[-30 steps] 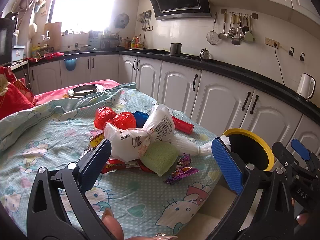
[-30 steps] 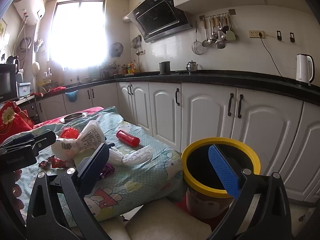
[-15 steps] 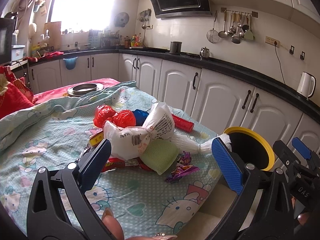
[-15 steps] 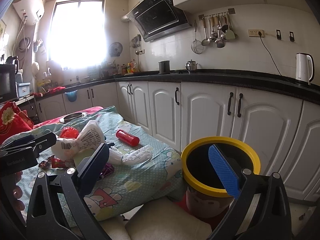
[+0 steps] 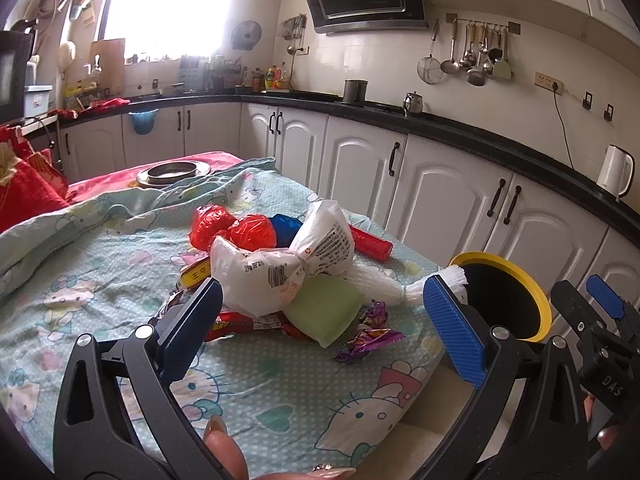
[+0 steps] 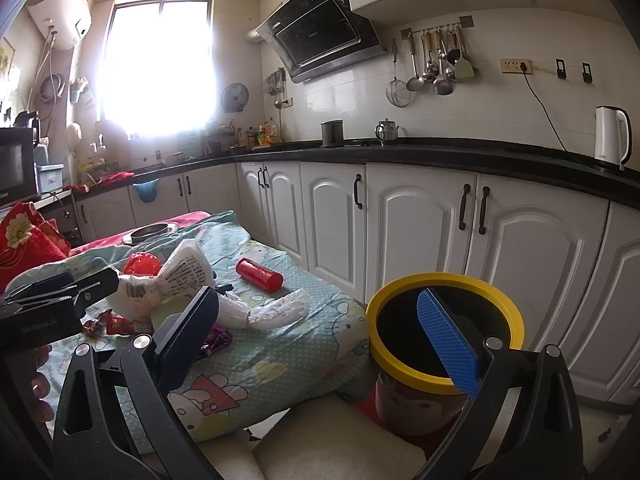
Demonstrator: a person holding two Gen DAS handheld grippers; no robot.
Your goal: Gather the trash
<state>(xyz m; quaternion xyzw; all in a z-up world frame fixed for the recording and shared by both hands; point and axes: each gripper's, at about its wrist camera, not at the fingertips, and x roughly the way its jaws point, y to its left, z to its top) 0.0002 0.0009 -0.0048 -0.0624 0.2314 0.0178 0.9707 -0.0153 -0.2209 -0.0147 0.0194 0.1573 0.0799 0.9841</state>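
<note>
Trash pile (image 5: 280,276) sits mid-table on cartoon cloth (image 5: 280,384), left of yellow-rimmed bin (image 6: 444,332). Red tube (image 6: 259,275) lies long-axis toward bin. Left gripper (image 5: 320,324) spread, empty; right gripper (image 6: 320,332) spread, empty. Bare cloth along near edge.

Trash heaped mid-tabletop: knotted white bag (image 5: 280,268) on top, printed text visible; two crumpled red bags (image 5: 232,228) and blue one (image 5: 286,226) behind; green sponge (image 5: 322,310) tilted under it; purple wrapper (image 5: 370,334) in front; red tube (image 5: 370,242) lying on side; white foam net (image 5: 378,286) toward edge. Yellow-rimmed bin (image 6: 444,332) upright on floor, just beside tabletop edge.
</note>
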